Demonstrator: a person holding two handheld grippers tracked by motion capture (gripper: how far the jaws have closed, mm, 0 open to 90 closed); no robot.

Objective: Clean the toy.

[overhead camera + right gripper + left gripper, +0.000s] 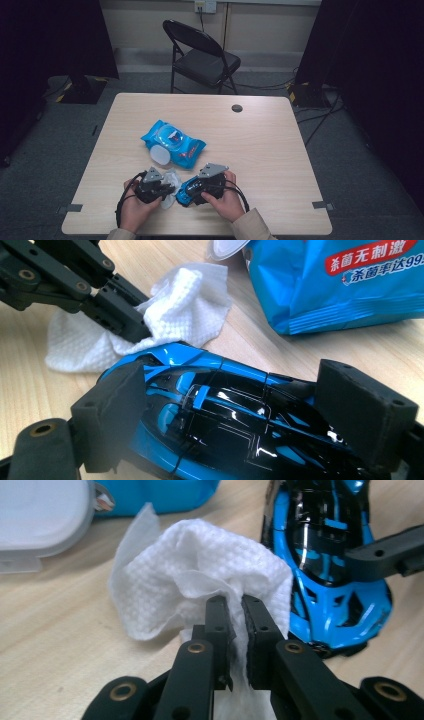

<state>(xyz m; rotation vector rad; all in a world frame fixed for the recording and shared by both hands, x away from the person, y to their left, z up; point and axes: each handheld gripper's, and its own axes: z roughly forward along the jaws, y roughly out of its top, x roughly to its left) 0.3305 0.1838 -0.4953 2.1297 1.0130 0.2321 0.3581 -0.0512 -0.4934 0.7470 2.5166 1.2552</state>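
Two hand-held grippers work near the table's (280,150) front edge: left hand-held gripper (235,602) pinches a white wipe (190,565), right hand-held gripper (240,410) clamps a blue toy car (210,410); bare tabletop lies beyond.

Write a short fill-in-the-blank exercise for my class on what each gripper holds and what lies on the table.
1. The left gripper is shut on a white ____.
2. The right gripper clamps a blue and black toy ____.
3. The wipe pack behind them is mostly ____ in colour.
4. Beyond the table stands a black folding ____.

Missing words: wipe; car; blue; chair
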